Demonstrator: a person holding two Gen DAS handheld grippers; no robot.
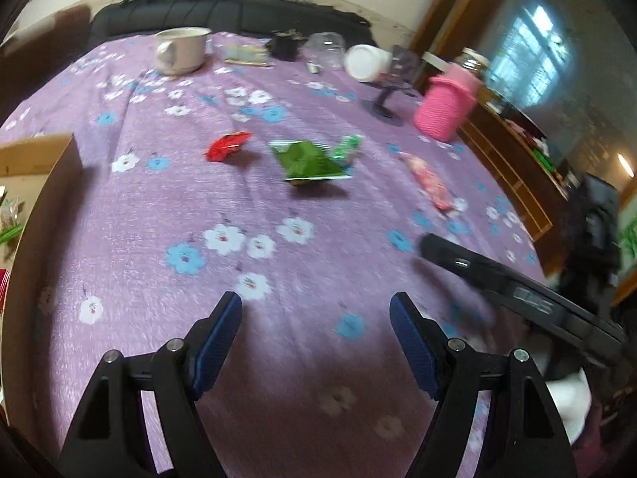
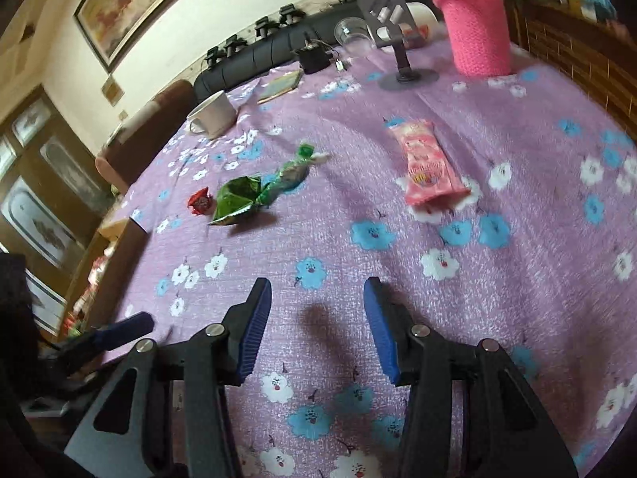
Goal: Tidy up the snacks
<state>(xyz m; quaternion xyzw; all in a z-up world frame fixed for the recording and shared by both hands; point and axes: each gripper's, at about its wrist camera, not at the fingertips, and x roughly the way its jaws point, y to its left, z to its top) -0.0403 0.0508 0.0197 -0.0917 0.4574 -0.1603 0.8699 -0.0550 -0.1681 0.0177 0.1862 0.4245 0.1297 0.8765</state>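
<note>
Snacks lie scattered over the middle of a table covered by a purple flowered cloth (image 1: pixel 159 207). A small red wrapper (image 1: pixel 227 145) sits nearest the left edge, with a crumpled green packet (image 1: pixel 308 161) just beside it and a green twisted sweet bag (image 2: pixel 287 175) touching that packet on its far side. A pink snack packet (image 2: pixel 428 167) lies well apart from these, toward the right edge. A cardboard box (image 1: pixel 38 155) stands at the left edge; its contents are too blurred to identify.

Along the far edge stand a white mug (image 1: pixel 181 49), a clear cup (image 2: pixel 352 36), a grey phone stand (image 2: pixel 402 40) and a bottle in a pink knitted cover (image 2: pixel 475 28).

Left gripper (image 1: pixel 316 310) is released, jaws wide apart, nothing between them, hovering over bare cloth near the front edge. Right gripper (image 2: pixel 318 294) is likewise released and empty, jaws moderately apart, also over bare cloth short of the snacks.
</note>
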